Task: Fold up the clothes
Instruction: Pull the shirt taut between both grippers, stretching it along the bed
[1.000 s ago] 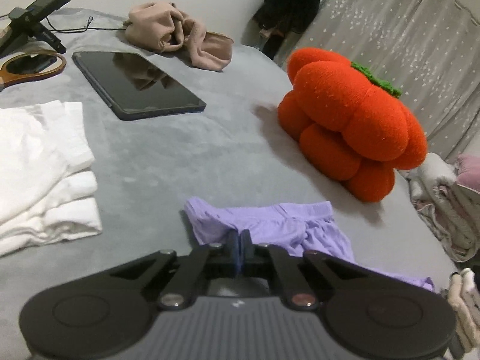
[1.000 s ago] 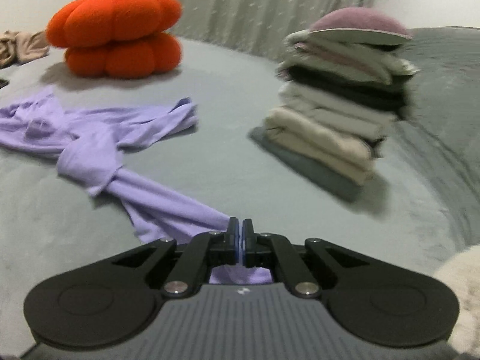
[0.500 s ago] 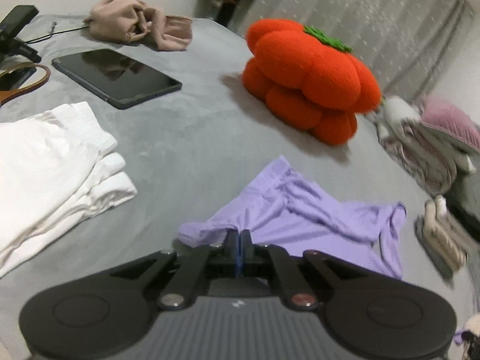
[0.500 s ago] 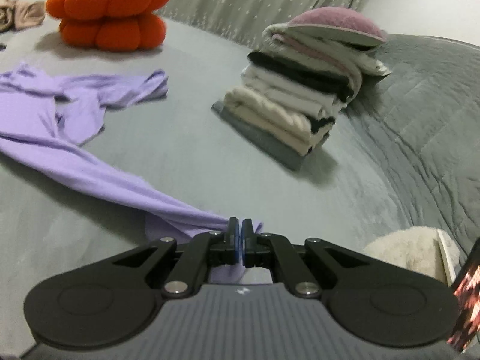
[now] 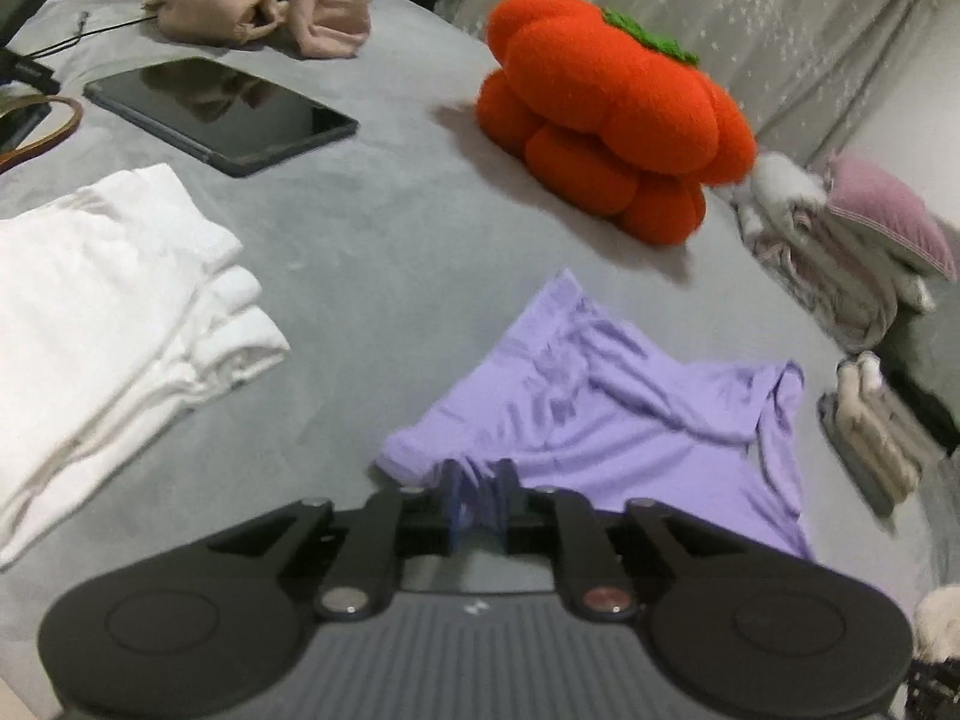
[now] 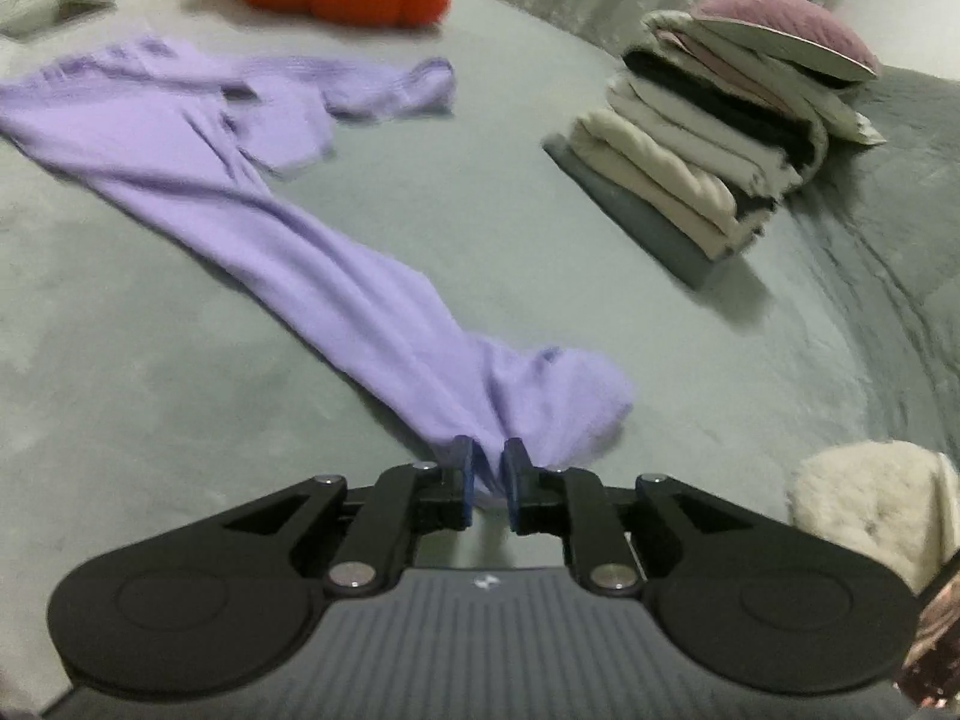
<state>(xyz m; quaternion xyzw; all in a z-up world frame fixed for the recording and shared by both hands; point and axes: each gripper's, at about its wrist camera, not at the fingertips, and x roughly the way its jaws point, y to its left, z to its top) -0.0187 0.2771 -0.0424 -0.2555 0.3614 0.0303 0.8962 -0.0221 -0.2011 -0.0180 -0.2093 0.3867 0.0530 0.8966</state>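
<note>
A lilac garment (image 5: 606, 408) lies stretched out on the grey bed (image 5: 372, 252). My left gripper (image 5: 478, 480) has its jaws slightly apart with a bunch of the garment's edge between them. In the right wrist view the same lilac garment (image 6: 252, 198) runs diagonally from far left down to my right gripper (image 6: 487, 468), whose jaws are also slightly parted with the garment's end bunched between them.
Folded white clothes (image 5: 102, 312) lie at left. A tablet (image 5: 222, 111), a beige garment (image 5: 258, 0) and an orange pumpkin plush (image 5: 612, 114) lie beyond. A stack of folded clothes (image 6: 726, 138) stands at right. A fluffy cream item (image 6: 870, 498) lies near right.
Both grippers pulled apart and back, stretching the lilac garment out flat on the bed. Both sets of jaws were fully shut and have now parted slightly, cloth still between them.
</note>
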